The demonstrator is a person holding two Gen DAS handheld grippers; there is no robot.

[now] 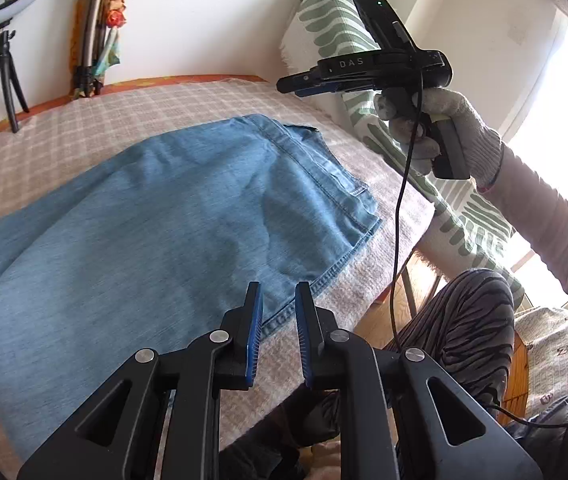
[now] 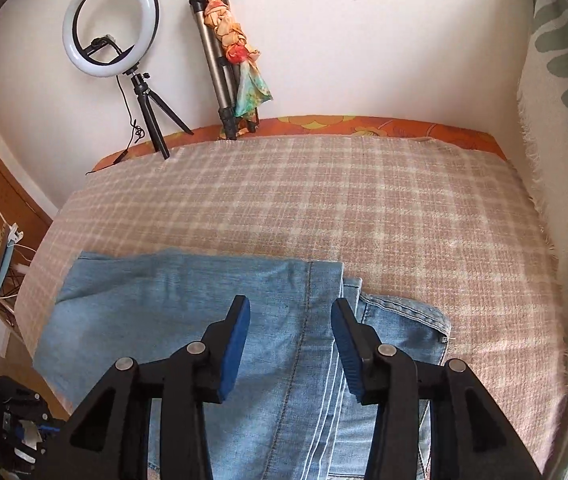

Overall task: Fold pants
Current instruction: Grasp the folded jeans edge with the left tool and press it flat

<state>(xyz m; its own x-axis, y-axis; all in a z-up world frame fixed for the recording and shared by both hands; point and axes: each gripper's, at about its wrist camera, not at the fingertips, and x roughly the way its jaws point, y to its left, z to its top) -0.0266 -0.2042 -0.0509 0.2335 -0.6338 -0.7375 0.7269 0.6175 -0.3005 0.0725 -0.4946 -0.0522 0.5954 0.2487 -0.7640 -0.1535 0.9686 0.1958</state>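
Observation:
The light blue denim pants (image 1: 164, 216) lie folded flat on the checked blanket (image 1: 104, 120). My left gripper (image 1: 278, 304) is open and empty, hovering over the pants' hemmed near edge. In the left wrist view the right gripper (image 1: 307, 84) is held high above the pants' right edge by a gloved hand. In the right wrist view the right gripper (image 2: 289, 320) is open and empty above the folded pants (image 2: 212, 312), whose layered edges and seam run between its fingers.
A ring light on a small tripod (image 2: 112, 24) and a folded tripod with a scarf (image 2: 228, 60) stand at the wall behind the bed. A green-patterned throw (image 2: 567, 120) hangs at the right. The bed edge, wooden floor and the person's knee (image 1: 463, 320) are at the right.

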